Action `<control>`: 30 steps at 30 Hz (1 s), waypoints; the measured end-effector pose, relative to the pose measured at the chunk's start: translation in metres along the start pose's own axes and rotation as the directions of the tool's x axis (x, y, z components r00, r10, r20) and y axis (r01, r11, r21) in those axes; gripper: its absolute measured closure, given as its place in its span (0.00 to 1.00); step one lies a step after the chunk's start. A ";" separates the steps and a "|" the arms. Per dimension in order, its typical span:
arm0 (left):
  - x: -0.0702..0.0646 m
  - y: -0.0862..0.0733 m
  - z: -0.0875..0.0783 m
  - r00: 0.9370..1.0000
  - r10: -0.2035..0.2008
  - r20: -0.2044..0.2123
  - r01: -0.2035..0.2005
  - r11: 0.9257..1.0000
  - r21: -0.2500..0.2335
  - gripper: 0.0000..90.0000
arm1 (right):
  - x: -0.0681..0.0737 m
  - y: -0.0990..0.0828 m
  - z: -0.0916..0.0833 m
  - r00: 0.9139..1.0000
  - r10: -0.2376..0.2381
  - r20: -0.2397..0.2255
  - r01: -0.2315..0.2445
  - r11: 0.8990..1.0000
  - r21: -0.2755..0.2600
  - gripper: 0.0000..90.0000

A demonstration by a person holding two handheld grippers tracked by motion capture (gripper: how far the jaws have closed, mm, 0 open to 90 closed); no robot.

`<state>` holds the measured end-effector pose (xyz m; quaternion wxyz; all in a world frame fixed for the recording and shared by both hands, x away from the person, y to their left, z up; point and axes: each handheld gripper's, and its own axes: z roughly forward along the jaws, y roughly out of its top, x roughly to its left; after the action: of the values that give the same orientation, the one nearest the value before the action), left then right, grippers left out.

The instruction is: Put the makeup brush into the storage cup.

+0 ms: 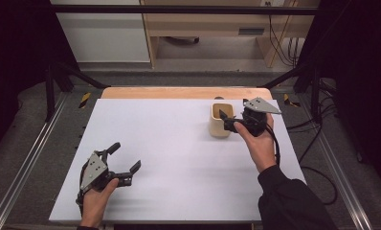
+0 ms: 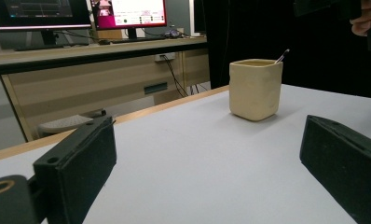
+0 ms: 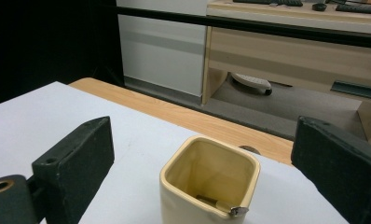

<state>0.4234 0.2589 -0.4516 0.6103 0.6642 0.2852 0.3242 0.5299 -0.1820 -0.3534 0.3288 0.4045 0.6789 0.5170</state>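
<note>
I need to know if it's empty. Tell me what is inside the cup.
The cup holds a thin metal piece, its tip resting on the near rim, perhaps a spoon handle. Its lower end and the cup's bottom are hidden by the near wall.

A white counter [image 1: 179,153] fills the middle of the high view, a wooden edge [image 1: 186,92] showing along its far side. One cream square cup [image 1: 220,121] stands on it, upper right of centre.

Cream cup [image 1: 220,120] — white table [image 1: 179,153]
</note>
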 end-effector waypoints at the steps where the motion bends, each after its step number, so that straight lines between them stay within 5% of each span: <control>1: 0.000 0.000 0.000 1.000 -0.002 0.000 0.002 1.000 -0.001 0.04 | 0.001 0.000 -0.001 1.000 0.000 -0.003 0.000 1.000 0.001 0.06; 30: -0.002 0.000 0.001 1.000 0.001 0.023 -0.001 1.000 0.005 0.03 | -0.001 0.003 -0.031 0.999 0.008 -0.039 -0.008 1.000 0.016 0.04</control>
<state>0.4233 0.2570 -0.4521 0.6116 0.6695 0.2789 0.3161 0.5039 -0.1957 -0.3426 0.3102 0.3997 0.6876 0.5208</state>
